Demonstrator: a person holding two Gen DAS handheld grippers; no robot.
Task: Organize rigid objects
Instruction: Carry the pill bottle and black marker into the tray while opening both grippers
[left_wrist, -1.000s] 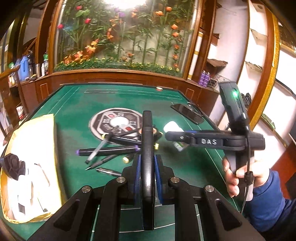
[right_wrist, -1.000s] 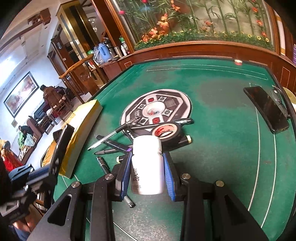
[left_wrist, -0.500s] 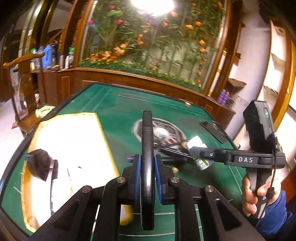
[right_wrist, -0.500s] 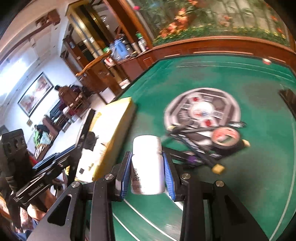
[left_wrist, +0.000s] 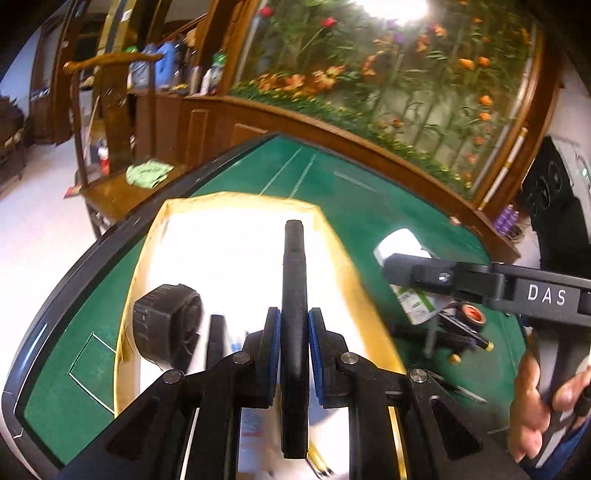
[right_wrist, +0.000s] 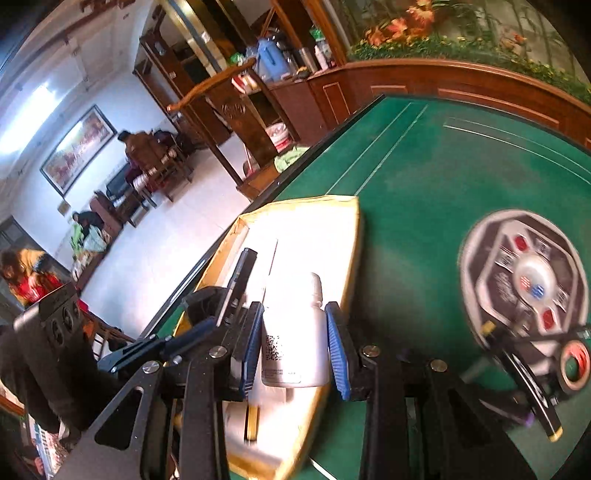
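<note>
Carrying both loads over the yellow-rimmed tray (left_wrist: 332, 236), we keep the left tongs (left_wrist: 293, 332) clamped on a black pen (left_wrist: 293, 280) pointing far, the right tongs (right_wrist: 295, 343) gripping an upright white bottle (right_wrist: 295, 332) just right of it

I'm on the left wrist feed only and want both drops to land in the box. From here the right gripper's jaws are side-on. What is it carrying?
Observer: The right gripper is shut on a white bottle; its blue pads press both sides.
Operator: Is the bottle over the box yet?
Observer: In the right wrist view it sits in front of the yellow-rimmed box, near the box's table-side edge; whether it is directly above, I cannot tell.
Operator: Anything left on the table?
Observer: Yes, a roll of tape and pens lie by the round centre panel.
</note>
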